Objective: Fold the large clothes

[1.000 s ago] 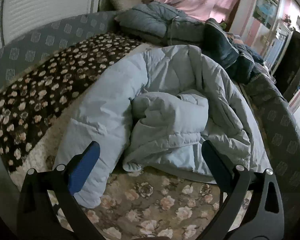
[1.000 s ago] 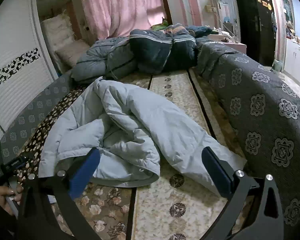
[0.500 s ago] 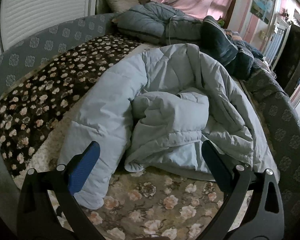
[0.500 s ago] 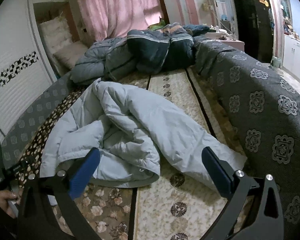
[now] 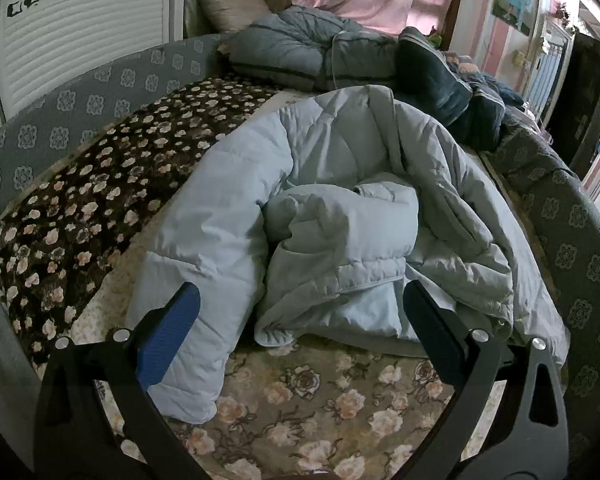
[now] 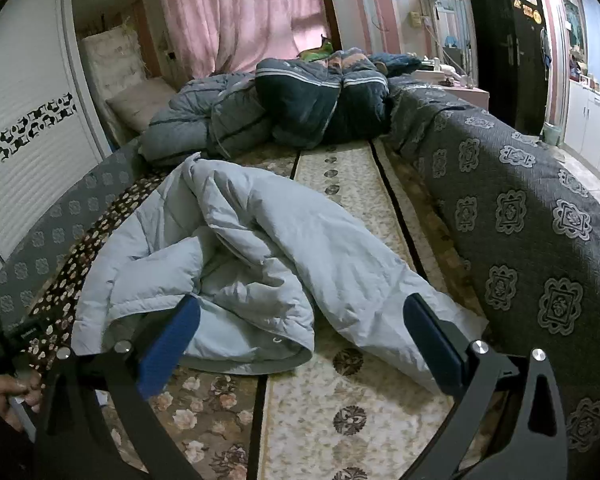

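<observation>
The bed (image 6: 340, 396) is laid with floral covers: a tan rose-patterned one at the near edge, a pale strip with dark medallions down the middle, and a dark brown flowered blanket (image 5: 100, 184) along the left side. A grey patterned cover (image 6: 520, 216) runs along the right edge and, in lighter grey, along the left edge against a white slatted wall panel (image 5: 76, 40). At the far end lies a heap of dark blue and grey quilts (image 6: 292, 104), with pink curtains (image 6: 236, 12) behind.

The jacket (image 5: 340, 216), pale blue and puffy, lies crumpled across the middle of the bed, one sleeve reaching toward the near left corner, the other toward the near right edge. Its hem is bunched over itself near the front.

The left hand-held gripper (image 5: 300, 324) hovers just short of the jacket's near edge, jaws spread wide, nothing between them. The right hand-held gripper (image 6: 300, 336) is likewise wide apart and empty, above the near edge of the bed.

Only the right view shows the dark door (image 6: 508, 40) and white cabinets (image 6: 592, 124) on the right of the room, a pillow (image 6: 140, 100) in an alcove at far left, and a hand (image 6: 8, 392) holding the other tool at lower left. The left view shows the brown blanket in full and the rolled inner folds of the jacket up close.
</observation>
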Motion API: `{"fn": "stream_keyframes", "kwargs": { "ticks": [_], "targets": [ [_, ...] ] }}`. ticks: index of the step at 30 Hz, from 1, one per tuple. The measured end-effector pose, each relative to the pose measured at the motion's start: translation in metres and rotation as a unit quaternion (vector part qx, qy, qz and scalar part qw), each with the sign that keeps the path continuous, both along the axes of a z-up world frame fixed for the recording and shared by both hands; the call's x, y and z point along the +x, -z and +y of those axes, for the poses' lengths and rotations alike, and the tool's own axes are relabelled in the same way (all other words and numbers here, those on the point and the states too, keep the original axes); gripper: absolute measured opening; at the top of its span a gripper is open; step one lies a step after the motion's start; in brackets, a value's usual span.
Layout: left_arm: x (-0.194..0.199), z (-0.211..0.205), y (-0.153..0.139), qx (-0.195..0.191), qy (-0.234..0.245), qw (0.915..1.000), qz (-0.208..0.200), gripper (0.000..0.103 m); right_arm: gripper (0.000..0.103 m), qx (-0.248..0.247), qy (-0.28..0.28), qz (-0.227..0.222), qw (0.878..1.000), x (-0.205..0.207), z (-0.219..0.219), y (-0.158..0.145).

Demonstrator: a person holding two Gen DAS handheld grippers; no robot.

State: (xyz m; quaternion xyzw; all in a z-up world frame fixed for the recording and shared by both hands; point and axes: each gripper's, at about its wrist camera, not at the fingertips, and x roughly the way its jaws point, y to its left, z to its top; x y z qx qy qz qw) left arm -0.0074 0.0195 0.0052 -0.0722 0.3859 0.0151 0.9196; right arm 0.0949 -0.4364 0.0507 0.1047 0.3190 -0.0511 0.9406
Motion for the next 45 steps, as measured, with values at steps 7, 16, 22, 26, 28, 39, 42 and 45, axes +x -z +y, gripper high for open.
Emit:
{"fn": "stream_keyframes", "kwargs": {
  "ticks": [7, 16, 22, 26, 28, 39, 42, 45],
  "targets": [
    [-0.001, -0.001, 0.001, 0.003, 0.0, 1.0, -0.001, 0.1, 0.101, -0.001, -0.002, 0.003, 1.0, 0.001, 0.003, 0.002],
    [-0.001, -0.002, 0.002, 0.008, -0.001, 1.0, 0.001, 0.1, 0.101, -0.006, -0.004, 0.006, 1.0, 0.002, 0.005, 0.006],
    [-0.002, -0.008, 0.005, 0.013, 0.004, 0.9999, 0.007, 0.1, 0.101, -0.01, 0.003, 0.01, 1.0, 0.003, 0.0, 0.008],
    [0.005, -0.019, 0.006, 0.012, 0.023, 0.9996, 0.011, 0.1, 0.101, -0.022, 0.011, 0.018, 1.0, 0.006, -0.003, 0.011],
    [0.011, -0.027, 0.008, 0.018, 0.035, 0.9992, 0.012, 0.1, 0.101, -0.027, 0.011, 0.023, 0.999, 0.01, -0.003, 0.015],
    [0.043, -0.049, 0.039, 0.056, 0.066, 0.9945, 0.059, 0.1, 0.101, -0.037, -0.004, 0.043, 0.998, 0.055, 0.021, 0.034],
    [0.053, -0.045, 0.049, 0.064, 0.057, 0.9939, 0.069, 0.1, 0.101, -0.019, -0.015, 0.053, 0.998, 0.075, 0.03, 0.044],
    [0.065, -0.044, 0.062, 0.097, 0.049, 0.9911, 0.077, 0.1, 0.101, -0.001, -0.025, 0.075, 0.997, 0.1, 0.041, 0.064]
  ]
}}
